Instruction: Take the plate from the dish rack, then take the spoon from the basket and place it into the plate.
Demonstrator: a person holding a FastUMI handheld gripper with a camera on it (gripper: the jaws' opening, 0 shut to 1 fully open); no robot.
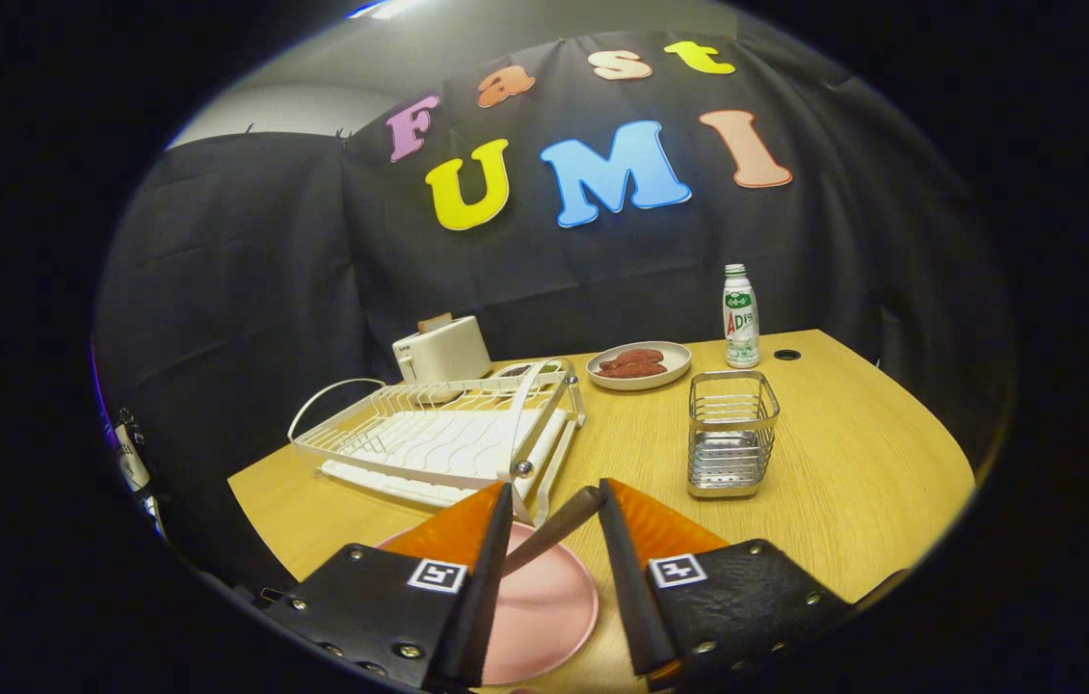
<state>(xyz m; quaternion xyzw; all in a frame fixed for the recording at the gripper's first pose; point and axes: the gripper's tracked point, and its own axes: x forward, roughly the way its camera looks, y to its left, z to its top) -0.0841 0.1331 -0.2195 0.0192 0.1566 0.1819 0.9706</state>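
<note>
My gripper (554, 511) hangs low over a pink plate (544, 617) that lies on the wooden table (853, 482), just in front of the white dish rack (438, 439). Its fingers stand apart. A spoon's brown handle (552, 530) slants across the gap between them, from the left finger up to the right fingertip. The handle's upper end reaches past the plate's far rim. Its lower end and the spoon's bowl are hidden behind the left finger. The metal basket (731, 434) stands beyond the right finger, with nothing showing in it.
A white toaster (441, 349) sits behind the rack. A beige plate with dark red food (639, 365) and a small bottle (740, 316) stand at the back. A cable hole (785, 355) lies beside the bottle. Bare tabletop extends right of the basket.
</note>
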